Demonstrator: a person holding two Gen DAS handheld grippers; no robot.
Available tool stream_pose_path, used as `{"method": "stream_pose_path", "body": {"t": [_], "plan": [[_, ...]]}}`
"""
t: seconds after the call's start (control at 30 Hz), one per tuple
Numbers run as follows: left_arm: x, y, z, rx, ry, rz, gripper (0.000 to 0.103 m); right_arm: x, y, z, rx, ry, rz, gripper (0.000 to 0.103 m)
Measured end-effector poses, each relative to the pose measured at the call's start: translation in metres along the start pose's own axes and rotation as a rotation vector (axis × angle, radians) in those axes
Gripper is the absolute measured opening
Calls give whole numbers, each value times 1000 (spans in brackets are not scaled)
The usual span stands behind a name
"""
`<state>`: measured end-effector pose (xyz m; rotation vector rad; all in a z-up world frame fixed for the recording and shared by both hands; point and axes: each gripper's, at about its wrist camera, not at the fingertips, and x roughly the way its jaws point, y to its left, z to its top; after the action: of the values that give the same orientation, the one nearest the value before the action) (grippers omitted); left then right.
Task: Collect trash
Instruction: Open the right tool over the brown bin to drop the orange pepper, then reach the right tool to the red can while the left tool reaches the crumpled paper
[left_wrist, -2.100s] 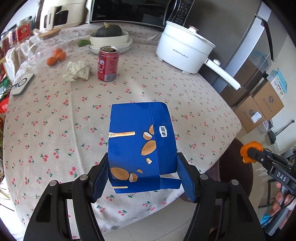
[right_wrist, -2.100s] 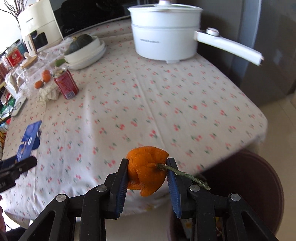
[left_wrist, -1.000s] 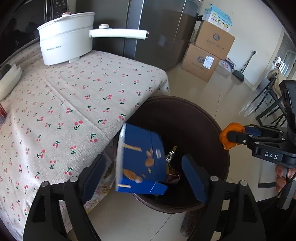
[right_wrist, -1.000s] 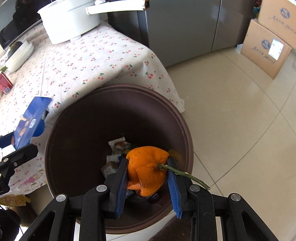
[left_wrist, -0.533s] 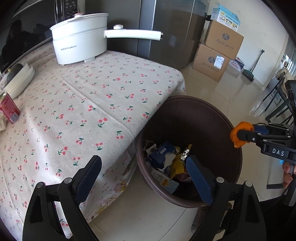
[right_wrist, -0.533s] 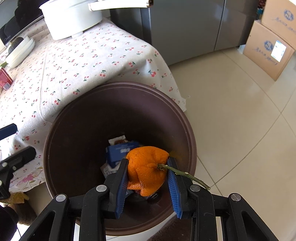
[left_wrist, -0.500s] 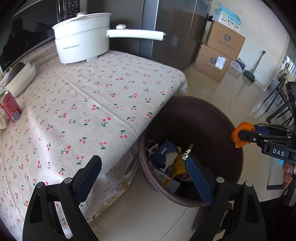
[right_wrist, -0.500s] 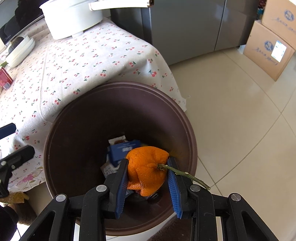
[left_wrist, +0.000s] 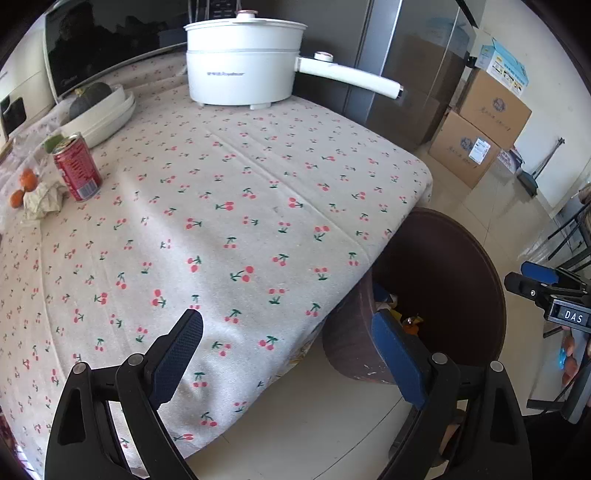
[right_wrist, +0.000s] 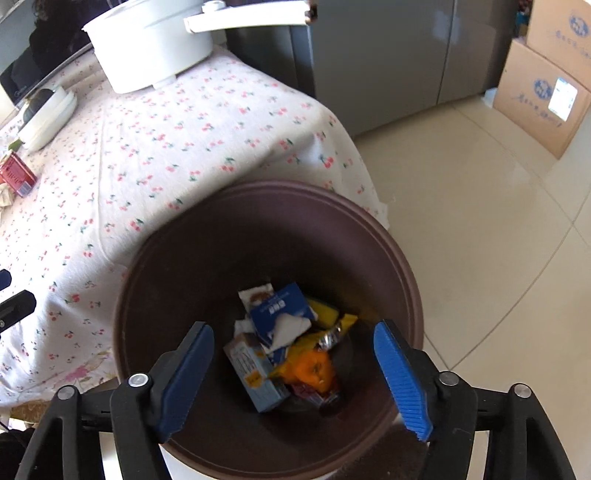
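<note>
A round brown bin (right_wrist: 266, 206) stands on the floor by the table corner; it also shows in the left wrist view (left_wrist: 461, 280). Inside lie a blue box (right_wrist: 280, 314), an orange peel (right_wrist: 314, 369) and several wrappers. My right gripper (right_wrist: 291, 369) is open and empty above the bin. My left gripper (left_wrist: 288, 354) is open and empty over the table's near edge. On the table a red can (left_wrist: 75, 171) stands beside a crumpled paper (left_wrist: 42, 199); the can also shows in the right wrist view (right_wrist: 16, 175).
The table has a cherry-print cloth (left_wrist: 221, 221). A white pot with a long handle (left_wrist: 240, 62), stacked white bowls holding a dark squash (left_wrist: 99, 110) and small oranges (left_wrist: 22, 184) stand on it. Cardboard boxes (left_wrist: 480, 125) and a grey fridge (right_wrist: 388, 55) stand beyond.
My right gripper has opened and the orange peel has dropped into the bin. My left gripper, empty since releasing the blue box earlier, has swung left over the table.
</note>
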<state>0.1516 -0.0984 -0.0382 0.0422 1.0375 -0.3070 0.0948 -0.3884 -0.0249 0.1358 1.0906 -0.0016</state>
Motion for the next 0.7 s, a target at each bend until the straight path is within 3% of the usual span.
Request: {"method": "stream_pose_path", "body": {"t": [0.7], "plan": [[-41, 124, -18, -239, -15, 84, 94, 6, 88, 28, -91, -19, 45, 83]]}}
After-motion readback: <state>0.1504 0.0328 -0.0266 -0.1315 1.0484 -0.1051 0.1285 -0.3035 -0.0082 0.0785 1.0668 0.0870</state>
